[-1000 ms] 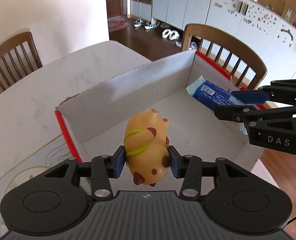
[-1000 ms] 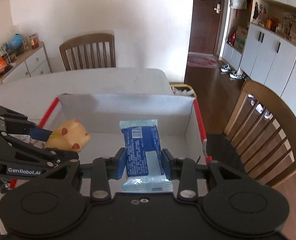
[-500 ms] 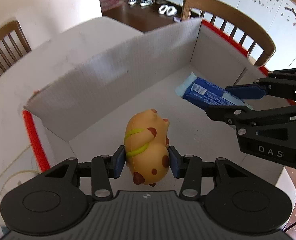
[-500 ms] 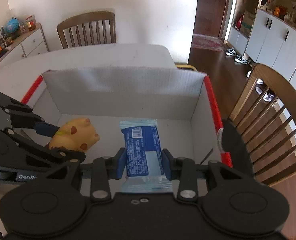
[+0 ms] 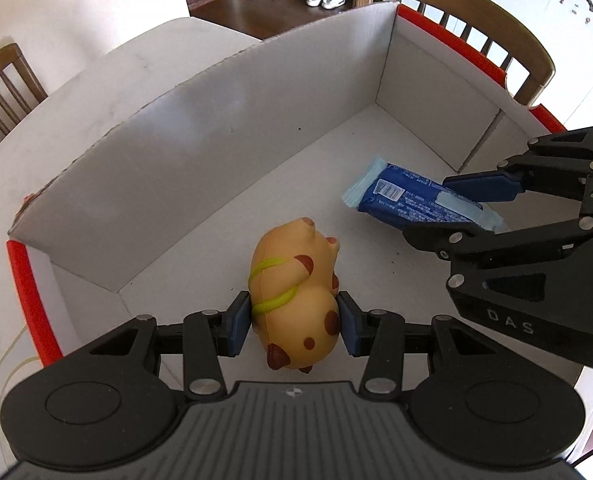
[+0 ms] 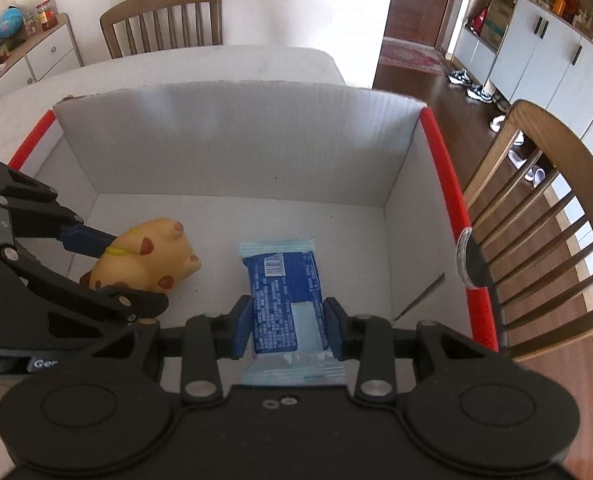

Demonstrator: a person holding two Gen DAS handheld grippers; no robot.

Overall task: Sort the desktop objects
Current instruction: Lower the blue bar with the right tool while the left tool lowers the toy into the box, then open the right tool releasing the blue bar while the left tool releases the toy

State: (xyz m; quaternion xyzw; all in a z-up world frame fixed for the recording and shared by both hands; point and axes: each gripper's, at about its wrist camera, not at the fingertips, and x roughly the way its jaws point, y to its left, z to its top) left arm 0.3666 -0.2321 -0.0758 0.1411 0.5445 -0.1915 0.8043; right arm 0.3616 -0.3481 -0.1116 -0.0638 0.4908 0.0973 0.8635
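Both grippers hang inside the open white corrugated cardboard box with red-taped rim (image 5: 224, 148), which fills the middle of each wrist view and rests on a pale table (image 5: 96, 92).

The left gripper (image 5: 294, 322) is clamped on a soft orange-yellow spotted animal toy with a green strap (image 5: 296, 280); its blue pads press the toy's flanks at lower centre of the left view. The toy's snout points toward the box floor; whether it touches the floor cannot be told.

The right gripper (image 6: 288, 326) is clamped on a flat blue foil snack packet with pale crimped ends (image 6: 284, 296), pinched across its width at lower centre of the right view. In the left view the packet (image 5: 412, 204) sits at centre right, tilted, its far end low over the floor.

Assessment: the placing step is in hand, with both items carried into the box and not yet let go. The next move calls for settling each item onto the bare floor, toy left and packet right, well apart, then parting the pads and lifting straight out, clear of the box walls.
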